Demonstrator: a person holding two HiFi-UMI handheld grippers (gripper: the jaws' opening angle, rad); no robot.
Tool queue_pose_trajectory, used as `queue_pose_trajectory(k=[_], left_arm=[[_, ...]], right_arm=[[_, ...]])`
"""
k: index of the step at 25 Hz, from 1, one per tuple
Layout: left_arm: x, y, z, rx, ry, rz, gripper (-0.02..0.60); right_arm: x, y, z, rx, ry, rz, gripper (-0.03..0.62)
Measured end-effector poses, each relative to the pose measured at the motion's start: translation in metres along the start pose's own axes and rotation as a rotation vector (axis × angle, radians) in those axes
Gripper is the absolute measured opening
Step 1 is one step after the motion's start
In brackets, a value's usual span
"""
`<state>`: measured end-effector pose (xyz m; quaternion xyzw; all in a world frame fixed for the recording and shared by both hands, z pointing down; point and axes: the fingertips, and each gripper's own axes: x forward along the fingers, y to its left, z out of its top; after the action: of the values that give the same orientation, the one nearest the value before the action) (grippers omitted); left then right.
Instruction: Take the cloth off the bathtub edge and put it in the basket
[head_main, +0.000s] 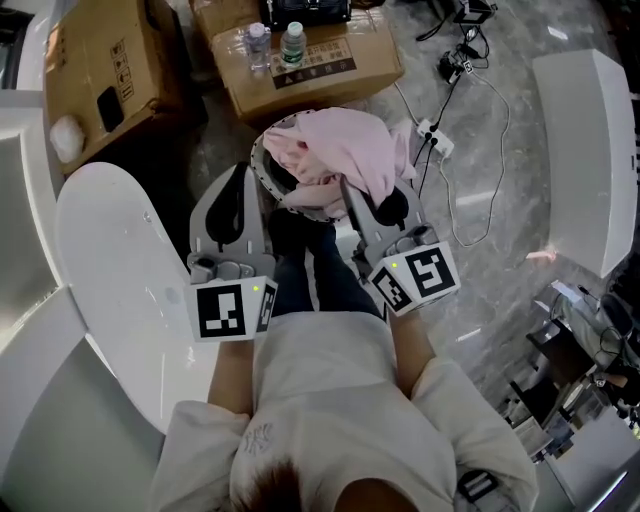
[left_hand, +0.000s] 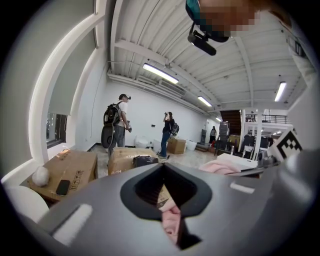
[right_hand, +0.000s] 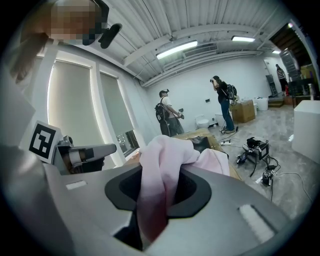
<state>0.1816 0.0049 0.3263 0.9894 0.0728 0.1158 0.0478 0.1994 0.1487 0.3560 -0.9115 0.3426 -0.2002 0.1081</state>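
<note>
The pink cloth (head_main: 345, 150) lies heaped over the mouth of the round basket (head_main: 262, 165) on the floor, with one fold spilling past the right rim, apart from the white bathtub edge (head_main: 110, 270). The left gripper (head_main: 243, 180) has its jaws pinched on a small fold of the cloth, and the right gripper (head_main: 352, 195) is clamped on a thicker bunch of it. Beyond the basket, a cardboard box (head_main: 330, 70) carries two bottles (head_main: 292, 42) on its top, and a second cardboard box (head_main: 100, 70) stands to the left.
</note>
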Motion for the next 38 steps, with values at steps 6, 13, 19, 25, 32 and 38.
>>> queue_pose_trajectory(k=[6, 13, 19, 25, 32, 38], left_arm=[[0.008, 0.005, -0.021, -0.029, 0.018, 0.015, 0.049], [0.024, 0.014, -0.052, -0.059, 0.040, 0.035, 0.049], [0.027, 0.016, -0.086, -0.097, 0.073, 0.051, 0.049], [0.024, 0.017, -0.117, -0.121, 0.101, 0.063, 0.049], [0.027, 0.019, -0.147, -0.140, 0.126, 0.078, 0.049], [0.027, 0.025, -0.167, -0.148, 0.143, 0.101, 0.049]], right_arm=[[0.016, -0.006, -0.030, 0.016, 0.033, 0.004, 0.100], [0.034, -0.018, -0.074, 0.038, 0.083, -0.009, 0.100], [0.044, -0.029, -0.117, 0.064, 0.126, -0.027, 0.100], [0.053, -0.044, -0.155, 0.093, 0.156, -0.055, 0.100], [0.061, -0.064, -0.188, 0.098, 0.188, -0.083, 0.100], [0.071, -0.078, -0.216, 0.101, 0.216, -0.101, 0.100]])
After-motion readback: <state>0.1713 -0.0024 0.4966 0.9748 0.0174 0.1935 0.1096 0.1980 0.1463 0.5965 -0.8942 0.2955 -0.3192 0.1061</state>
